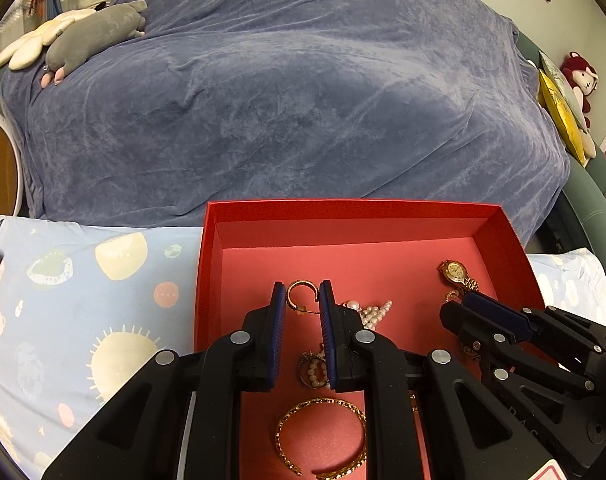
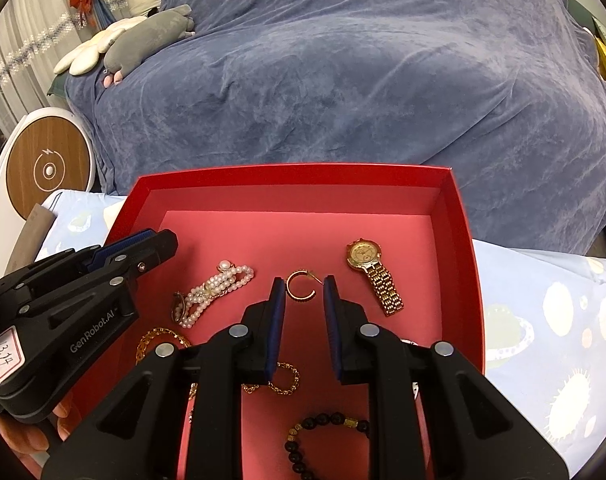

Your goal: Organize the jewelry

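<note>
A red box (image 1: 211,264) (image 2: 463,248) holds jewelry. A gold hoop earring (image 1: 301,294) (image 2: 301,284) lies on its floor. My left gripper (image 1: 301,294) is open over it in the left wrist view; my right gripper (image 2: 303,286) is open over it in the right wrist view. Neither holds anything. A gold watch (image 1: 457,274) (image 2: 373,272), a pearl piece (image 1: 369,312) (image 2: 215,288), a gold chain bracelet (image 1: 323,436) (image 2: 159,340), a thin gold chain (image 2: 281,380) and a black bead bracelet (image 2: 323,432) also lie inside. The right gripper (image 1: 479,308) shows in the left view, the left gripper (image 2: 143,248) in the right view.
The box sits on a light blue patterned cloth (image 1: 83,300) (image 2: 551,320). Behind it is a bed with a blue blanket (image 1: 303,100) and plush toys (image 1: 95,34). A round wood-faced device (image 2: 49,168) stands at the left.
</note>
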